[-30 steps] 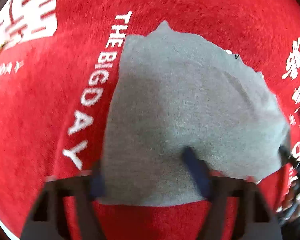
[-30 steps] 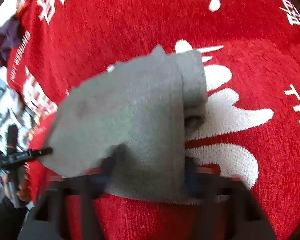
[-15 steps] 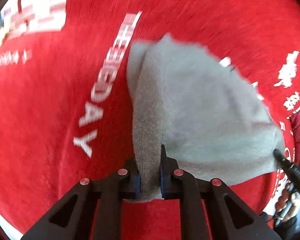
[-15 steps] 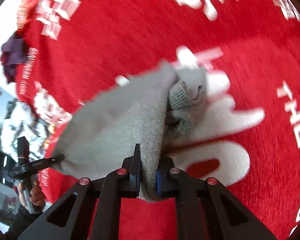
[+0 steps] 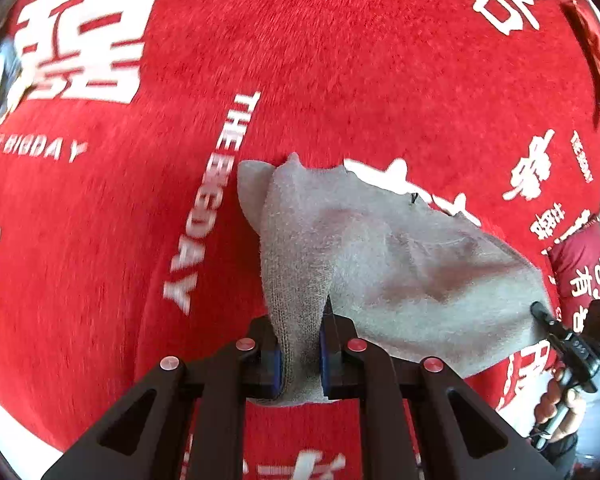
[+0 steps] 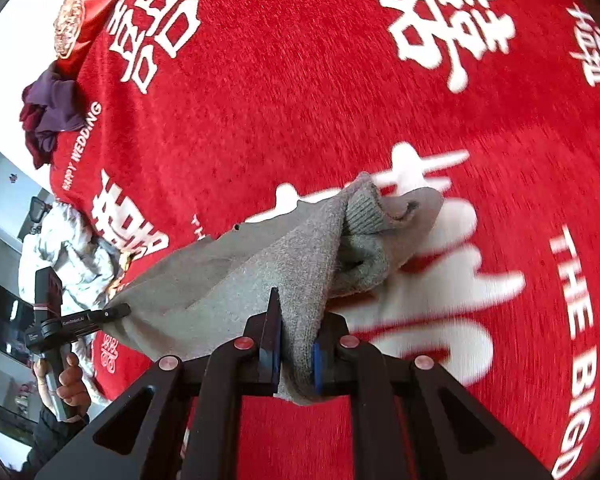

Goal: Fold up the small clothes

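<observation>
Hanging between the two grippers, the grey knit garment (image 5: 400,280) is stretched above the red cloth (image 5: 340,60) — its far part sags onto the cloth's white lettering. The left gripper (image 5: 299,354) has its fingers pinching one bunched edge of the knit; the right gripper (image 6: 296,354) pinches the opposite edge, where a ribbed cuff (image 6: 364,212) curls beside the fold. A pile of purple clothes (image 6: 48,112) lies at the cloth's far left edge in the right wrist view.
</observation>
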{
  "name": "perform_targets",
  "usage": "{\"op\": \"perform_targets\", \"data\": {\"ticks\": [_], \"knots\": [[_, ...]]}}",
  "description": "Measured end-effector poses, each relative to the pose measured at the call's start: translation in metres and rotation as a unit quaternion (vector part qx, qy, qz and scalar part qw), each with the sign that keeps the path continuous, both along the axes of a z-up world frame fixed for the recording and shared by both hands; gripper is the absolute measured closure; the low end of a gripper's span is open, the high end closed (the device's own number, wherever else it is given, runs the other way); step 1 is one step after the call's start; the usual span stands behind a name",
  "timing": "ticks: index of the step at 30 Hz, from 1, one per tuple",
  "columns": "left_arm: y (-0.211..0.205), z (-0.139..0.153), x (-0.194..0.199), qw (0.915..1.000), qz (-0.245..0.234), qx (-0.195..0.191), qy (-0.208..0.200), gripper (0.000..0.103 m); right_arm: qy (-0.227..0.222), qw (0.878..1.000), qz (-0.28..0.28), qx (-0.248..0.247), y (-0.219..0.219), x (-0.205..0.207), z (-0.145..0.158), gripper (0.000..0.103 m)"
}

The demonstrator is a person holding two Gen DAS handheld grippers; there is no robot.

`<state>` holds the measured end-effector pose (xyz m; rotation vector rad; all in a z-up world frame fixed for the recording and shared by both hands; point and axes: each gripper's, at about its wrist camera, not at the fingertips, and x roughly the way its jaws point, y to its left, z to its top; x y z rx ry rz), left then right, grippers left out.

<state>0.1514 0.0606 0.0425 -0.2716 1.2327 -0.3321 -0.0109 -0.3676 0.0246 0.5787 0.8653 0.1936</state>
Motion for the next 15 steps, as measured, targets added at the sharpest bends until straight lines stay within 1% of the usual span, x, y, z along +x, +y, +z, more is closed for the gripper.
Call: {"op": "perform_targets", "data": {"ticks": [2,3,4,5,6,7,8,9,10,11,12,13,14,15], "knots": [[0.005,-0.017,-0.026,0.9999,0.0,-0.001,0.016,0.089,0.009,1.0,-0.004,-0.012,0.003,-0.024,-0.013,0.091],[0.008,-0.031,-0.038,0.9995,-0.002,0.003,0.032,0.089,0.023,1.0,-0.006,-0.013,0.003,-0.036,-0.028,0.091],[0.009,-0.048,-0.045,0.9988,-0.003,0.007,0.049,0.089,0.043,0.999,-0.01,-0.006,0.002,-0.043,-0.045,0.091],[0.011,-0.073,-0.051,0.9973,0.0,0.009,0.072,0.088,0.063,0.998,-0.015,0.002,-0.001,-0.05,-0.064,0.091],[0.012,-0.085,-0.056,0.997,-0.001,0.011,0.076,0.088,0.08,0.997,-0.02,0.003,-0.002,-0.055,-0.088,0.091],[0.013,-0.092,-0.058,0.9976,-0.002,0.015,0.068,0.083,0.083,0.996,-0.021,0.0,-0.001,-0.056,-0.1,0.09],[0.015,-0.092,-0.062,0.9986,0.0,0.013,0.052,0.083,0.078,0.997,-0.023,0.005,-0.002,-0.058,-0.108,0.09],[0.016,-0.088,-0.064,0.9989,0.006,0.01,0.045,0.078,0.064,0.997,-0.033,0.023,-0.005,-0.062,-0.109,0.088],[0.018,-0.084,-0.065,0.9987,0.011,0.024,0.044,0.057,0.069,0.996,-0.039,0.034,-0.008,-0.063,-0.108,0.081],[0.019,-0.079,-0.066,0.9983,0.014,0.037,0.043,0.044,0.078,0.995,-0.044,0.034,-0.011,-0.063,-0.104,0.077],[0.022,-0.071,-0.066,0.9979,0.018,0.052,0.032,0.028,0.083,0.995,-0.053,0.014,-0.013,-0.064,-0.096,0.064],[0.026,-0.06,-0.068,0.9975,0.024,0.065,0.011,0.028,0.071,0.995,-0.065,-0.022,-0.014,-0.067,-0.083,0.057],[0.028,-0.05,-0.07,0.997,0.029,0.072,-0.005,0.028,0.057,0.994,-0.073,-0.05,-0.014,-0.07,-0.072,0.056],[0.03,-0.04,-0.07,0.9959,0.036,0.08,-0.02,0.028,0.036,0.993,-0.079,-0.083,-0.012,-0.073,-0.056,0.05]]}}
